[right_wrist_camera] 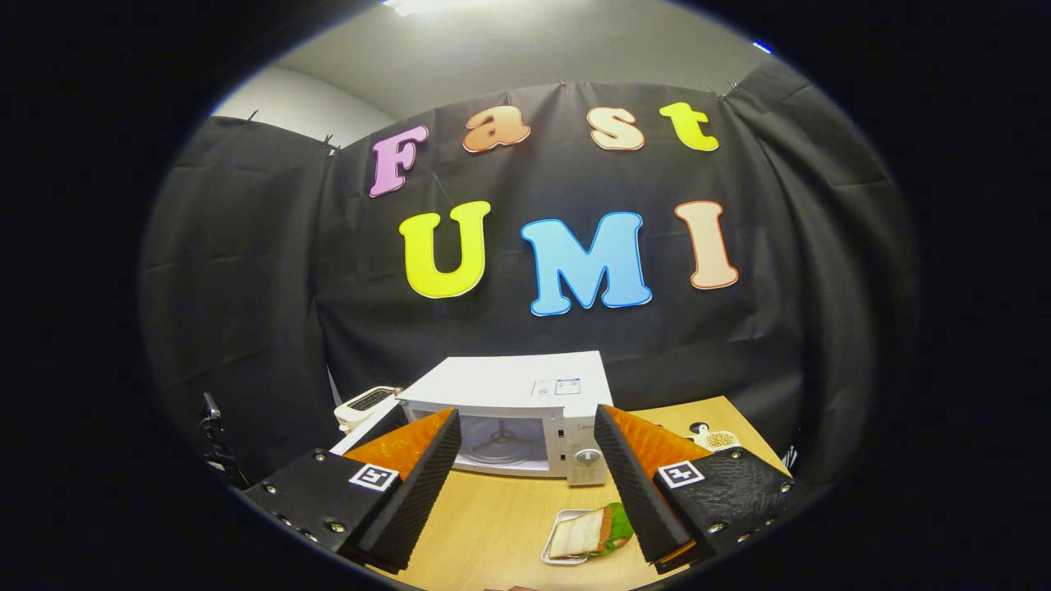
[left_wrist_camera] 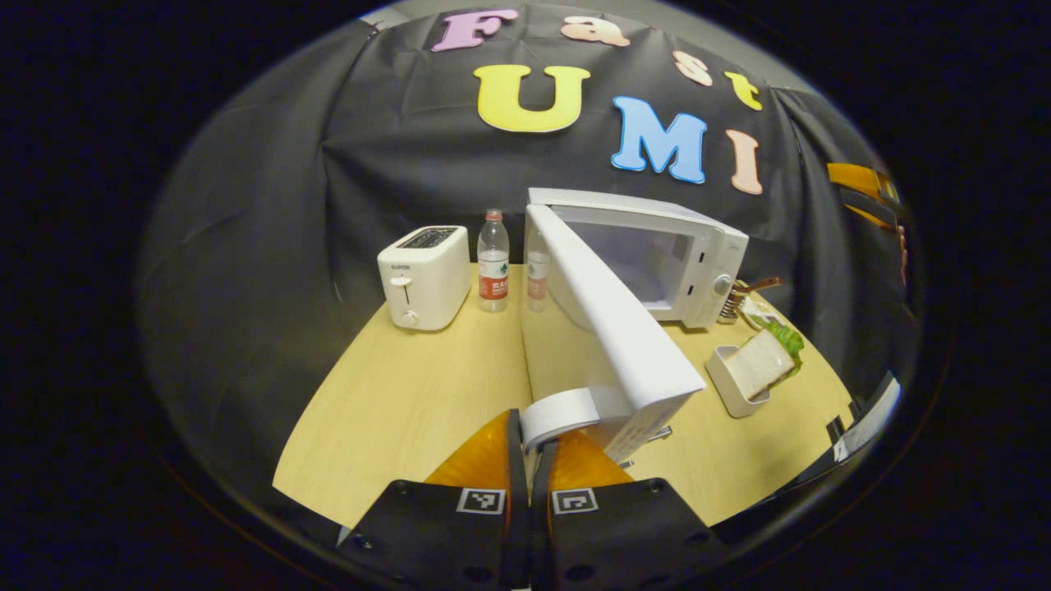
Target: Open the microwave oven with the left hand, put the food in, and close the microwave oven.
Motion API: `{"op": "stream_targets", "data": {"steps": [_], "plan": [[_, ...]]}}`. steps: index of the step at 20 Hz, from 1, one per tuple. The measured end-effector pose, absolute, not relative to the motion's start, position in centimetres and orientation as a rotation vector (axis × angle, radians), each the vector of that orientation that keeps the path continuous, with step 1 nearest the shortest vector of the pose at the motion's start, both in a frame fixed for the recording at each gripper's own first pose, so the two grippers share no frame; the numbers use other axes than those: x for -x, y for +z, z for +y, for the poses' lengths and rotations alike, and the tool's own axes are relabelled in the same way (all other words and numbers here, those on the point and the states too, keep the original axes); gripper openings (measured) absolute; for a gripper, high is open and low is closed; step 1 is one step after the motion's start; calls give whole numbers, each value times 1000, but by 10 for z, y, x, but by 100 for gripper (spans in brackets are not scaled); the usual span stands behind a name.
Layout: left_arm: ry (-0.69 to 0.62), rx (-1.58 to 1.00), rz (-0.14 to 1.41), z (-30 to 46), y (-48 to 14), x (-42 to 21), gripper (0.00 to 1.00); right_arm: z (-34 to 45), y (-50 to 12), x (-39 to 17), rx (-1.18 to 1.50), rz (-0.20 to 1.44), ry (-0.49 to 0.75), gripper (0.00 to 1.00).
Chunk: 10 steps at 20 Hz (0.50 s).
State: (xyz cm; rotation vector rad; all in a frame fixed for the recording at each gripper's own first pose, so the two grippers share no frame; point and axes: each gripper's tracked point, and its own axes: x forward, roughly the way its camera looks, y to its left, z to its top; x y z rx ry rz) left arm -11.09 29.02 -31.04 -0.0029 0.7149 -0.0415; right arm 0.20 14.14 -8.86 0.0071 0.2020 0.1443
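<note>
Standing across the lower half of both views, the wooden bench [left_wrist_camera: 410, 394] carries everything. On it the microwave oven [left_wrist_camera: 698, 254] sits right of centre in the left gripper view, its cavity bare and lit. Its door [left_wrist_camera: 616, 328] is swung wide, running as a long white slab from the hinge at upper centre down toward the bottom of the frame. The left tongs [left_wrist_camera: 532, 447] sit at the bottom centre of that view, pressed together on the door's handle [left_wrist_camera: 566, 410], a rounded white bar at the door's free end.

Smaller things stand in the left of that view: a white toaster [left_wrist_camera: 423, 275] and two water bottles [left_wrist_camera: 493, 263] beside the hinge.

The food is a sandwich [right_wrist_camera: 585, 532] with a green leaf, lying in a small white tray [right_wrist_camera: 561, 525] on the bench, at the lower centre of the right gripper view, in front of the oven and nearer the camera. In the left gripper view the tray lies at right, beyond the door's free end.

The right tongs [right_wrist_camera: 525, 484] are spread wide, holding nothing, and hover above the bench. The sandwich lies below and between their fingers, slightly toward the right one, its long side running roughly left to right across the frame. I judge the right hand is the nearer one to the food, and it would need to drop down onto the tray, then carry it forward into the open cavity [right_wrist_camera: 502, 442] straight ahead.
</note>
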Motion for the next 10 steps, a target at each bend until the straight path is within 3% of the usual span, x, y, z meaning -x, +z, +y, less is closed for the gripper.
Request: {"op": "stream_targets", "data": {"steps": [10], "plan": [[-197, -16, 696, 343, -311, 106, 8, 134, -98, 1, 72, 229, 130, 99]]}}
